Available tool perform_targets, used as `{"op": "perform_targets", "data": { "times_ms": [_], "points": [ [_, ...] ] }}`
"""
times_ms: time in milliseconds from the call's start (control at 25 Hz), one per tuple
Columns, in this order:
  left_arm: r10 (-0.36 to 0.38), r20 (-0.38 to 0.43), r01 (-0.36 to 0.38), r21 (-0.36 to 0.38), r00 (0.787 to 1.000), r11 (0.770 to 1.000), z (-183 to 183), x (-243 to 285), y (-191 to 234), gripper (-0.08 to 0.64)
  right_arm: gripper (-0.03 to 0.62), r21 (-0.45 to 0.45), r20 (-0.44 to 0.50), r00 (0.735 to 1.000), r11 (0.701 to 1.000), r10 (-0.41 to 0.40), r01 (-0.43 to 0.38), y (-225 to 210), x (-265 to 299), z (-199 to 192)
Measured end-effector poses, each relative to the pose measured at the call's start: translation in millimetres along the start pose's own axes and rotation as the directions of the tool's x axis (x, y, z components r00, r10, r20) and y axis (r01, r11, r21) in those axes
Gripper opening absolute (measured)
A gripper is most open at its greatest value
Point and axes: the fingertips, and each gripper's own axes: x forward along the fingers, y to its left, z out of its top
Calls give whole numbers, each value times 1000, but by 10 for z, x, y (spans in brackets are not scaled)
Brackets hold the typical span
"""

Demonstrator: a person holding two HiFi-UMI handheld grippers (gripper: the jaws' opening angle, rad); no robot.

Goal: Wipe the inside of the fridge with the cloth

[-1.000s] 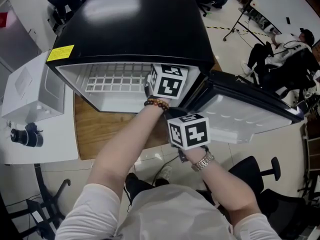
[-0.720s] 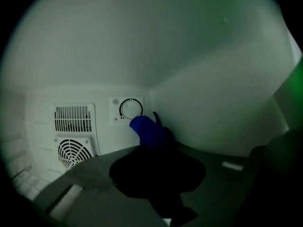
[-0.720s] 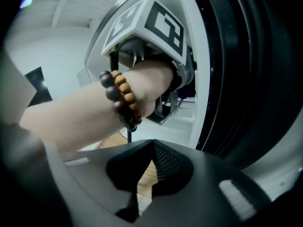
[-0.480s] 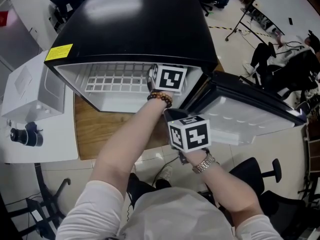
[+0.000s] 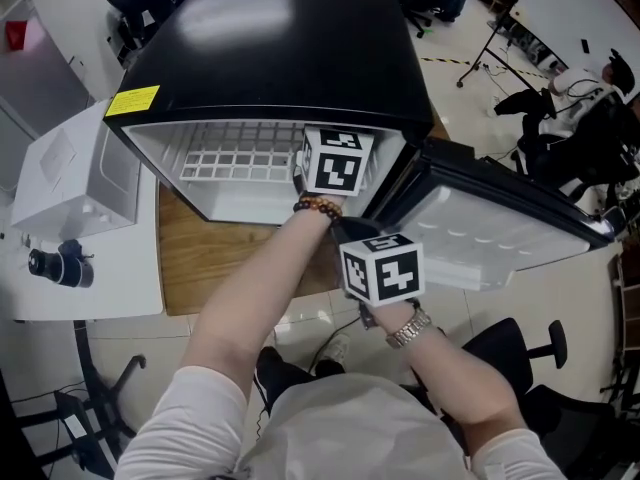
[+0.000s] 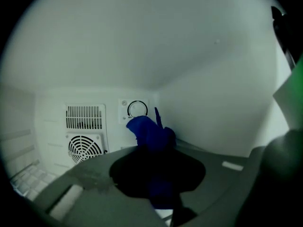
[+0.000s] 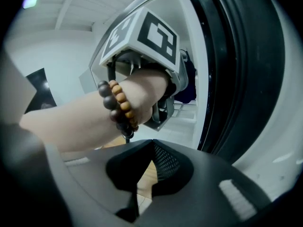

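Wiping step in hand, deep inside the fridge (image 5: 270,58). Pinching the blue cloth (image 6: 150,132) in the left gripper (image 6: 156,174), bunched up at the back right corner, just in front of the thermostat dial (image 6: 137,109) and right of the fan grille (image 6: 85,148); cannot tell whether touching a wall. Keeping the right gripper (image 7: 150,148) pressed together, empty, outside by the open door (image 5: 500,233). Next, probably: press cloth flat to right wall, sweep, avoid dial. Versus a second earlier: practically unchanged, both grippers in place.
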Motion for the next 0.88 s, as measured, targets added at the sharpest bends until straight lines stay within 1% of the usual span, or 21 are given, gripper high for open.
{"op": "perform_targets", "data": {
  "times_ms": [320,560,720,880],
  "points": [
    [-52,10,52,1,999,999,-40,-367,-51,71,2,-11,45,999,1000,18,-18,128,-103,-13],
    [-94,10,94,12,996,995,-111,-740,-10,71,2,-24,121,993,1000,8,-5,166,-264,60],
    [-122,9,122,29,992,992,-156,-1047,46,71,2,-66,189,982,998,9,3,247,-366,176],
    [-174,8,174,47,985,984,-203,-1396,125,71,8,-114,275,961,993,25,7,352,-446,358]
  ]
}}
